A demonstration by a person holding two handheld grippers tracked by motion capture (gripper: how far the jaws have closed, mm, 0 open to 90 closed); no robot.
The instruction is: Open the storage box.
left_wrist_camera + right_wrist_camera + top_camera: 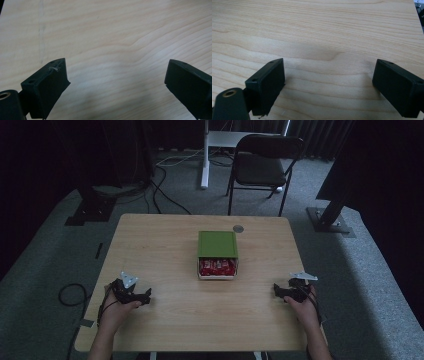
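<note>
A green box (217,244) sits at the middle of the wooden table (165,240), its white drawer (217,276) pulled out toward me and filled with red packets (217,266). My left gripper (146,296) rests near the table's front left, held in a hand, pointing inward. My right gripper (276,290) rests near the front right, pointing inward too. In the left gripper view the left gripper (116,72) stands open over bare wood. In the right gripper view the right gripper (329,72) is open too, nothing between its jaws.
A small grey disc (238,228) lies on the table behind the box. Beyond the table stand a black folding chair (265,160), a white desk leg (205,155) and cables on the grey carpet. Dark stands flank both sides.
</note>
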